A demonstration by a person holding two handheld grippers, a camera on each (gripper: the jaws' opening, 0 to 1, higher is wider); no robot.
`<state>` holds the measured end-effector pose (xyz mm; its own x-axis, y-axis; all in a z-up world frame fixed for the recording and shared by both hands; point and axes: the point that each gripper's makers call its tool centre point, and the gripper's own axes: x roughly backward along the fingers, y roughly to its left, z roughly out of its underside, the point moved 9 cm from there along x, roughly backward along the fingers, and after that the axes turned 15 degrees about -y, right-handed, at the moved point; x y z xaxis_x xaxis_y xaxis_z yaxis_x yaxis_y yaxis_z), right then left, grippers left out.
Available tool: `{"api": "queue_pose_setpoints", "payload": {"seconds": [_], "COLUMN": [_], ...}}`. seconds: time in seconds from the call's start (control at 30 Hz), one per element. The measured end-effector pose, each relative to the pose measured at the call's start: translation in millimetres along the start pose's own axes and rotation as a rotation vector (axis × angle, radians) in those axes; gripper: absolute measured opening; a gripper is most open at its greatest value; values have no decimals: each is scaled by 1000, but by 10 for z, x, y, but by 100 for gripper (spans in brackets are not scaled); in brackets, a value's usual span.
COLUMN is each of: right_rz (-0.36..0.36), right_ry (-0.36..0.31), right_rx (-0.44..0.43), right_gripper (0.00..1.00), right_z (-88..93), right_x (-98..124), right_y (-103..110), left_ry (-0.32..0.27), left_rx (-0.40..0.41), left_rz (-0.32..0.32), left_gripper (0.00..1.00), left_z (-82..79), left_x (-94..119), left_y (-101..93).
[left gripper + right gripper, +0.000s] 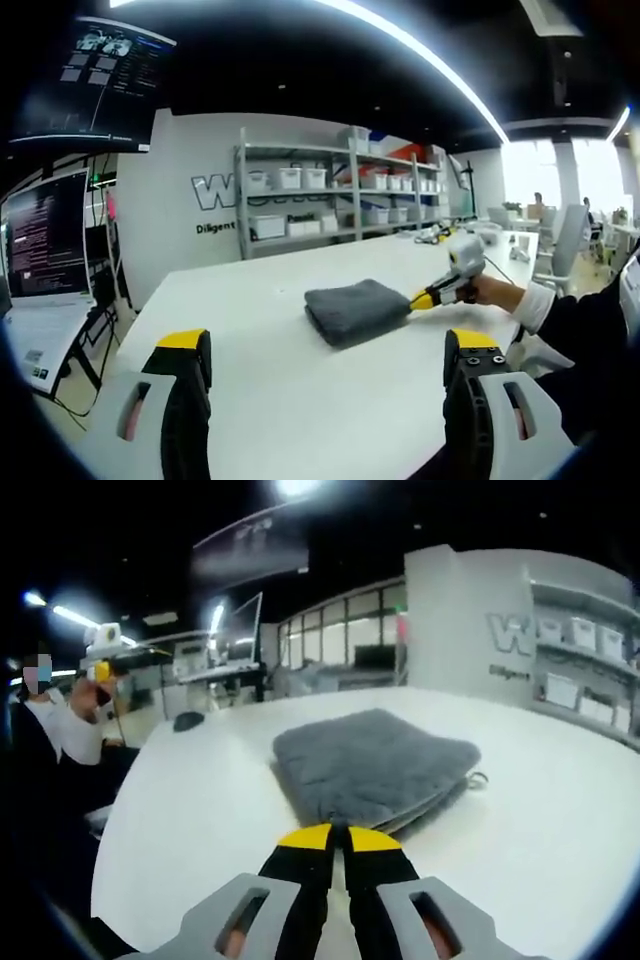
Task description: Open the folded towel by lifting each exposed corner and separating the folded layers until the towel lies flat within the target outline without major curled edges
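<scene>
Your right gripper [338, 832] has its jaws pressed together, tips at the near edge of the folded grey towel [372, 760] without clearly pinching it. Your left gripper [325, 350] is spread wide, well short of the towel, which lies mid-table [300, 400]. Shelves [330, 190] stand beyond the towel.

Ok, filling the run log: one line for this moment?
towel: folded on table | right gripper: shut at towel edge | left gripper: open, held back

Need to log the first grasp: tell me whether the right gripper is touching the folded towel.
Touching. In the left gripper view the right gripper tips meet the towel's edge; in the right gripper view its shut jaws sit at the near corner.
</scene>
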<state>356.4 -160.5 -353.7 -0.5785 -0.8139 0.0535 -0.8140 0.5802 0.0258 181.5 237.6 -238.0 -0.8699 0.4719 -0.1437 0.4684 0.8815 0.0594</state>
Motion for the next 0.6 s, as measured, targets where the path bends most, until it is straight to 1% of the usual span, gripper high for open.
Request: {"api": "queue_pose_setpoints", "payload": {"seconds": [0.13,0.27,0.47,0.6], "right_rz": [-19,-34,-56,-65], "right_ry": [1,2,-2,-6], "right_rx": [0,19,19,7], "right_gripper": [0,0,0,0], "right_z": [-3,4,7,2], "right_x": [-9,-20,-7,-4], "right_y": [-8,-11,36,22], "left_ry": [2,2,2,2], "left_rx": [4,4,4,6], "left_rz": [-2,1,2,1], "left_gripper": [95,95,95,95], "left_z": [11,15,19,27], "left_x": [-10,-20,-28,-33], "left_y": [9,5,-8,-19]}}
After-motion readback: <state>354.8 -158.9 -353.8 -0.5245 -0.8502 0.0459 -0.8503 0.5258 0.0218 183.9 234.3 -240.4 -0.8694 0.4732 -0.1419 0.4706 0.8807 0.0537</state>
